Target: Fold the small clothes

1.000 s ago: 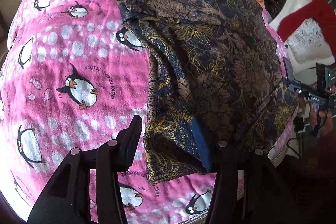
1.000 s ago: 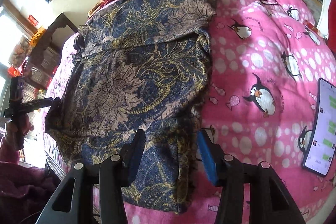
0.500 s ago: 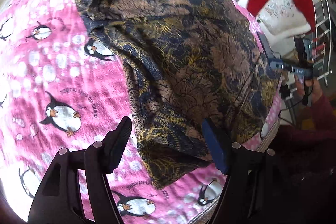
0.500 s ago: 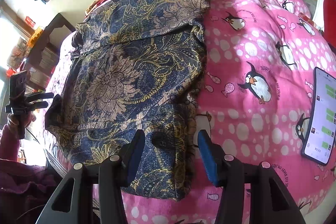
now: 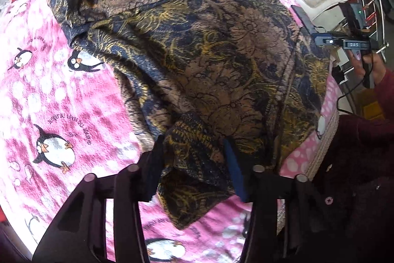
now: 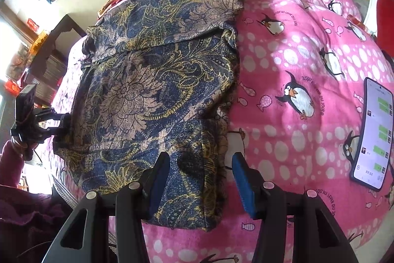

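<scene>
now a dark blue garment with a gold and tan floral print lies spread flat on the pink penguin-print fleece blanket. the left gripper has its jaws apart around a raised corner of the garment, not clamped. the right gripper is also open, straddling the garment's near hem. a lit smartphone rests on the blanket well apart from the garment.

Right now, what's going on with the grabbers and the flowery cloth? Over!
Left gripper open, straddling a raised corner of the patterned garment. Right gripper open over its other corner. Phone on blanket, off to the side.
</scene>
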